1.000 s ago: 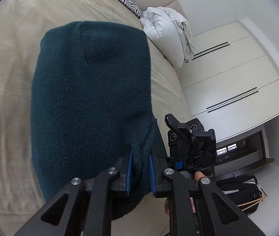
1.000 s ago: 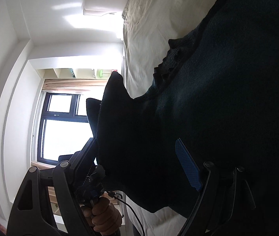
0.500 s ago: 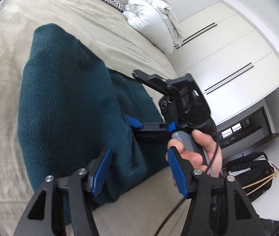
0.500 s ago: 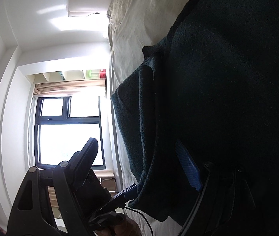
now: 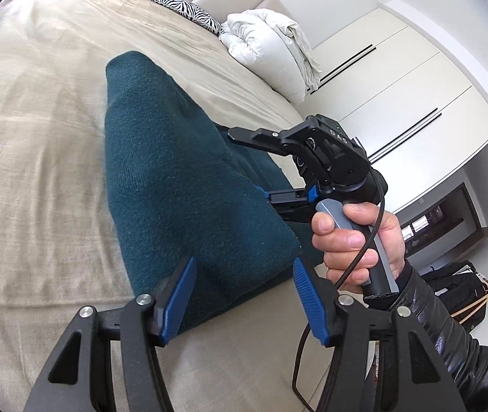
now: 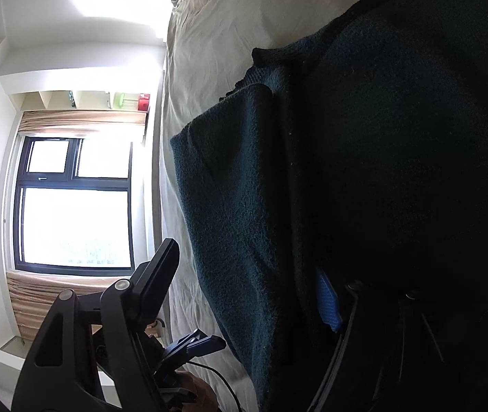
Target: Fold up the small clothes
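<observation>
Wide bare beige bed sheet point(image 5: 37, 158) lies open to the left of the folded dark teal fleece garment point(image 5: 182, 185), with nothing on it. On the garment's right the right claw point(image 5: 261, 168) and the hand point(image 5: 357, 243) gripping it crowd the bed edge. Farther back, a rumpled white duvet point(image 5: 271, 55) and a zebra-striped pillow point(image 5: 185, 8) block the bed's head.

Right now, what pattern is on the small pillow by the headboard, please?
Black-and-white zebra stripes, clearest in the left wrist view.
</observation>
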Tool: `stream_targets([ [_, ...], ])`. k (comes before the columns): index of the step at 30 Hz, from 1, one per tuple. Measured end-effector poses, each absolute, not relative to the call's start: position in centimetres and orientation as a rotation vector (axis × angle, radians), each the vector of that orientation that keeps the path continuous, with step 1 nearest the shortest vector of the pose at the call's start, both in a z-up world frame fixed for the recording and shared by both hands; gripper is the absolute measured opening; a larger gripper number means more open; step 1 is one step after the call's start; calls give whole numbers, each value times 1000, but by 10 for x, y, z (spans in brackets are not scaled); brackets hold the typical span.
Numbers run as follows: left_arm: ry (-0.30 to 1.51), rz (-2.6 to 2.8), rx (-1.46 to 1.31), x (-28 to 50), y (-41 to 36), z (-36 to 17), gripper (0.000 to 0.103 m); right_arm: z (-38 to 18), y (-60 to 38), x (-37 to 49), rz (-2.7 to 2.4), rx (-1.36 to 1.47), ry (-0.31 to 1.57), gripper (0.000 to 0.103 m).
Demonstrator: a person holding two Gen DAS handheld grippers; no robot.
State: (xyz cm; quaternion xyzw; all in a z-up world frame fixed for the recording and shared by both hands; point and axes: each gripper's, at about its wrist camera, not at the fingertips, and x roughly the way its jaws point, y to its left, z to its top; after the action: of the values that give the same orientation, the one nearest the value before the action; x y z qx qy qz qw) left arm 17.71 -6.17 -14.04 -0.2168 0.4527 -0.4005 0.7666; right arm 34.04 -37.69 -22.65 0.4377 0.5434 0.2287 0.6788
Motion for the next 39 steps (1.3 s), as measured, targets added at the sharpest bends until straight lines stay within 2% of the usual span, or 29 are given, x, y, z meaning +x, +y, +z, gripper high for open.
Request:
stream_targets([
  [2, 983, -866, -470, 176, -58, -141, 61, -227, -373, 342, 513, 966, 1229, 65],
  [4, 987, -857, -474, 176, -50, -143, 61, -226, -366, 346, 498, 917, 1243, 55],
  [5, 989, -854, -476, 176, -52, -141, 61, -226, -363, 347, 486, 888, 1254, 44],
  [6, 990, -852, -477, 175, -50, -141, 61, -226, -361, 347, 473, 854, 1266, 29],
  [9, 990, -843, -469, 173, -50, -140, 61, -224, -359, 345, 456, 793, 1262, 18],
  [14, 987, -836, -461, 172, -55, -134, 61, -207, -375, 339, 423, 740, 1206, 14],
  [23, 992, -858, -426, 172, -78, -129, 61, -170, -440, 316, 378, 697, 1098, 14],
  [39, 944, -829, -343, 194, -101, -107, 61, -166, -504, 276, 302, 740, 1043, 14],
])
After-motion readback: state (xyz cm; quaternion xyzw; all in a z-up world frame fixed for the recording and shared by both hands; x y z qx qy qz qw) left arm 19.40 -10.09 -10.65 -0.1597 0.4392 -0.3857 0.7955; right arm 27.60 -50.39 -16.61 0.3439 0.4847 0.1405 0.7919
